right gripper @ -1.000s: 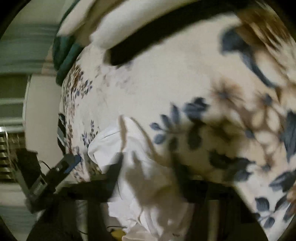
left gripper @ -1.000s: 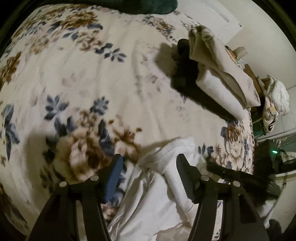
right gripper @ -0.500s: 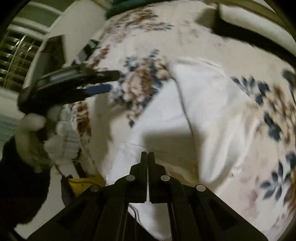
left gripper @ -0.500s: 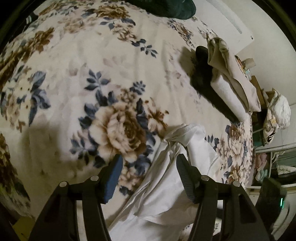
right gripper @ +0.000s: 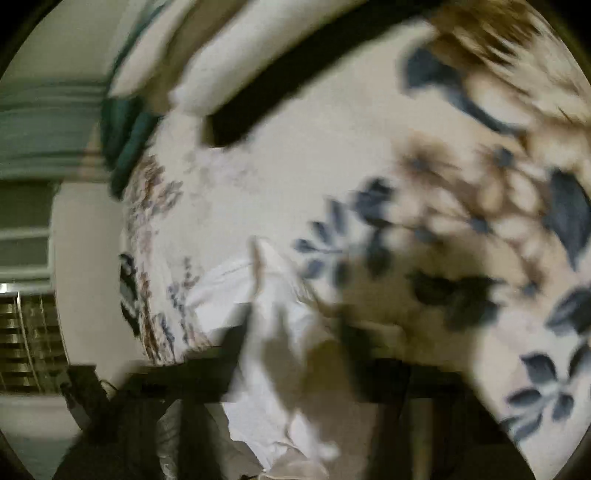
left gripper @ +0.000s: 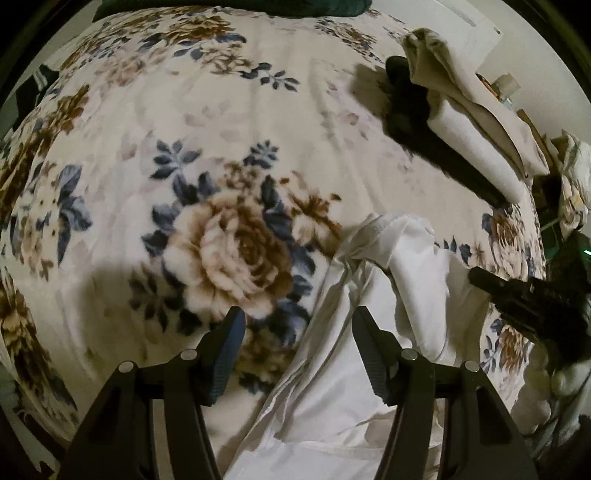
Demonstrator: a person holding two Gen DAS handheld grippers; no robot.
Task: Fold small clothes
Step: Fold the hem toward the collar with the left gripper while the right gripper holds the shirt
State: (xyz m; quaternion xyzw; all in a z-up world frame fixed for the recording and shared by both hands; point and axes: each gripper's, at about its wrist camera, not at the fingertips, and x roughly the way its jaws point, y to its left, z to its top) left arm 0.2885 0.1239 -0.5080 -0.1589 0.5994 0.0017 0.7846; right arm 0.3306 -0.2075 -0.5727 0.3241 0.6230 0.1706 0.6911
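Observation:
A white garment (left gripper: 373,332) lies crumpled on the floral blanket (left gripper: 221,147), its upper edge bunched near the middle right. My left gripper (left gripper: 297,343) is open just above the garment's left edge, holding nothing. The right gripper shows at the right edge of the left wrist view (left gripper: 517,299), over the garment's right side. The right wrist view is heavily blurred; the white garment (right gripper: 280,325) lies between its dark fingers (right gripper: 236,343), which look apart.
A stack of folded clothes, beige (left gripper: 476,107) over black (left gripper: 410,110), lies at the far right of the bed. A dark green pillow (left gripper: 236,5) lies at the head. Clutter (left gripper: 572,173) stands beyond the right bed edge.
The right gripper, shut half a second ago, has swung fast and now looks open over the garment. The left gripper stays open and has shifted slightly over the garment's left edge.

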